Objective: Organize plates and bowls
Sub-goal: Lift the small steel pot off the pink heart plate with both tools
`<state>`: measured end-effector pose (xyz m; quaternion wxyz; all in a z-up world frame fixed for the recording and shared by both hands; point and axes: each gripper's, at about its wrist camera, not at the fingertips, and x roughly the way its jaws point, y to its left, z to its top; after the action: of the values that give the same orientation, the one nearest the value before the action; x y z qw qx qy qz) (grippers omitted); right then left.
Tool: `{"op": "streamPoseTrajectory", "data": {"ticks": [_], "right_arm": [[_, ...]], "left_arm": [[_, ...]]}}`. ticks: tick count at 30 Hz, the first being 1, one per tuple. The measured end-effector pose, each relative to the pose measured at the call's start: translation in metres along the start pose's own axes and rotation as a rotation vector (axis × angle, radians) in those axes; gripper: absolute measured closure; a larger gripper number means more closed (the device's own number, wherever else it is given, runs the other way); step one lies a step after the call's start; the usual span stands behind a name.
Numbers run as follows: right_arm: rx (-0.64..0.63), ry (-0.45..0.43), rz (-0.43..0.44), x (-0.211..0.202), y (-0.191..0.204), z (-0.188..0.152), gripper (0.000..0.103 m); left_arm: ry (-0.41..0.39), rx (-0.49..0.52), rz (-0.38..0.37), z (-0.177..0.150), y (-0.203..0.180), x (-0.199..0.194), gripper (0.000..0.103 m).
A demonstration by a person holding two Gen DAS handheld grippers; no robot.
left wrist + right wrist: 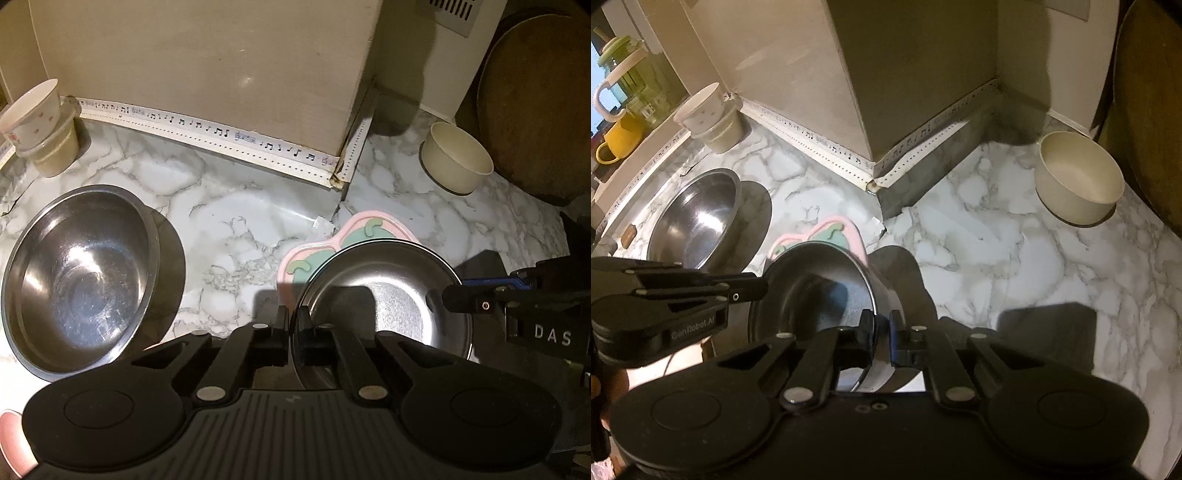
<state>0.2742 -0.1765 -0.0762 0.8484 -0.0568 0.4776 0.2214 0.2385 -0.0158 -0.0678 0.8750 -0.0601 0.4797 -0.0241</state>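
Left gripper [293, 325] and right gripper [882, 328] are both clamping the rim of a small steel bowl [388, 295], holding it over a pink plate [354, 229] on the marble counter [229, 206], right of a large steel bowl [81, 280].

Marble-look counter [236, 206], beige wall [207, 66], dim warm light

Bare marble [229, 206] beside steel bowl [81, 280]

The small steel bowl [388, 295] covers most of the pink plate [325, 240], leaving only its rim toward eleven o'clock. At two o'clock the round wooden board [535, 110] runs off the edge. The print on the paper cup [33, 110] at ten o'clock is too small to read.
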Motion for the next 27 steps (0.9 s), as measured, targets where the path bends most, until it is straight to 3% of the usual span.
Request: {"op": "streamPoseTrajectory", "data": {"ticks": [9, 12, 17, 27], "right_arm": [[0.020, 0.026, 0.003, 0.010, -0.007, -0.005, 0.097], [0.024, 0.029, 0.001, 0.010, -0.008, -0.007, 0.098], [0.040, 0.039, 0.010, 0.012, -0.014, -0.010, 0.098], [0.037, 0.046, 0.018, 0.011, -0.012, -0.012, 0.098]], "left_arm": [[0.020, -0.040, -0.049, -0.003, 0.008, 0.000, 0.097], [0.070, -0.055, -0.056, -0.006, 0.007, 0.006, 0.089], [0.138, -0.093, -0.106, -0.017, 0.011, 0.020, 0.088], [0.126, -0.046, -0.054, -0.025, -0.002, 0.020, 0.091]]}}
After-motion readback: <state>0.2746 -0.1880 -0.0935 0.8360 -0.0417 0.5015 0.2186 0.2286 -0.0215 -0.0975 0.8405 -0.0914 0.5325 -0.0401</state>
